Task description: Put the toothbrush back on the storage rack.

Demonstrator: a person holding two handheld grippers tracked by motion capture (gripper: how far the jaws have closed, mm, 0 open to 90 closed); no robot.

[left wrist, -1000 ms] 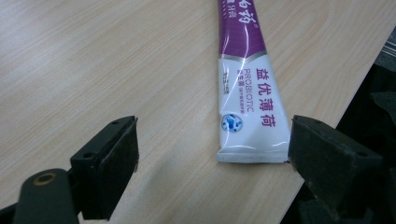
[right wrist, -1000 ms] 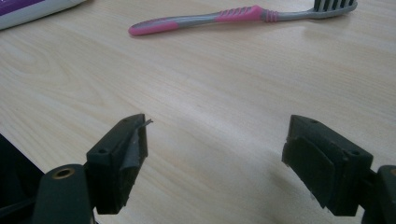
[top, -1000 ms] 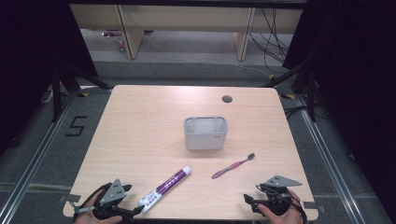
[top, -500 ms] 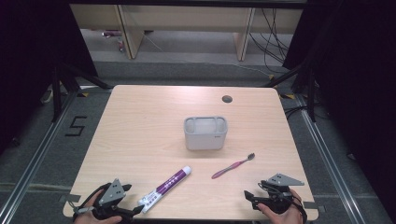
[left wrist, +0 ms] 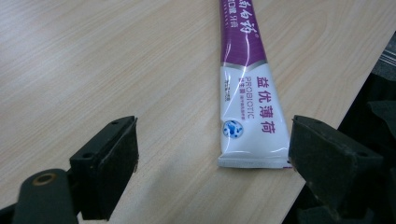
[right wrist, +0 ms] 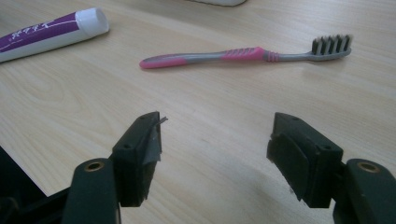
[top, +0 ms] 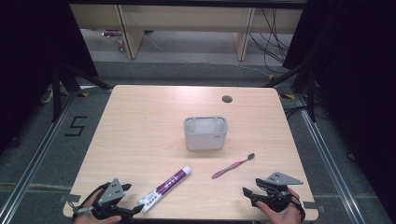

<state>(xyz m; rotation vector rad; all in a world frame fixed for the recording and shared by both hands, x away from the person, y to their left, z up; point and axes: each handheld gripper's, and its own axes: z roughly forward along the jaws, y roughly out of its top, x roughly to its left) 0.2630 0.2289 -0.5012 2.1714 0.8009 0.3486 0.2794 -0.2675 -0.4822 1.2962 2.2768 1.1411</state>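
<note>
A purple and white toothpaste tube lies slanted near the table's front edge. Its flat crimped end rests between the wide-open jaws of my left gripper, nearer the right-hand jaw, with no pad pressing on it. A pink and grey toothbrush lies right of the tube. My right gripper sits at the front right, a short way before the brush. Its jaws have just been closing, stand open, and hold nothing. A grey holder stands mid-table.
The tube's white cap points toward the holder. A dark cable hole sits at the table's far right. The table's front edge runs just under both hands. Wooden shelving and cables lie beyond the far edge.
Both hands keep their places. The right gripper's jaws look slightly narrower than before. The tube, brush and holder have not moved.
</note>
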